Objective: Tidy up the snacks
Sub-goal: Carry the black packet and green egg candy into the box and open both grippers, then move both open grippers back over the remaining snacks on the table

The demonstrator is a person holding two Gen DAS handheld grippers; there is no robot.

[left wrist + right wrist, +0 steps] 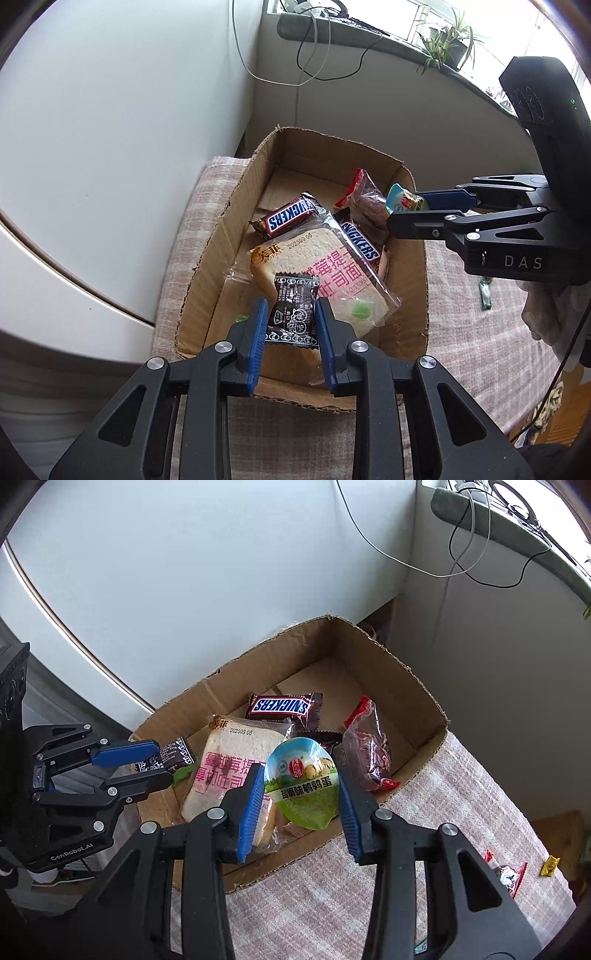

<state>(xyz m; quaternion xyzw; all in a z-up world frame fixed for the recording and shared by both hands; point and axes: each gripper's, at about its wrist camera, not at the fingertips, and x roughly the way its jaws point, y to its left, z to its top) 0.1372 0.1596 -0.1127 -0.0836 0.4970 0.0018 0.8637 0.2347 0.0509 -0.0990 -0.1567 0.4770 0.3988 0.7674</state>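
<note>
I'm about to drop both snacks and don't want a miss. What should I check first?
1. Left gripper grips black candy: ok.
2. Right gripper grips egg pack: ok.
3. Both snacks fully over the box: cannot tell, each hangs near a wall.
4. Grippers apart from each other: ok.
5. Bare box floor at the far end: ok.
6. Cloth cleared of snacks: not ok, wrappers remain.
</note>
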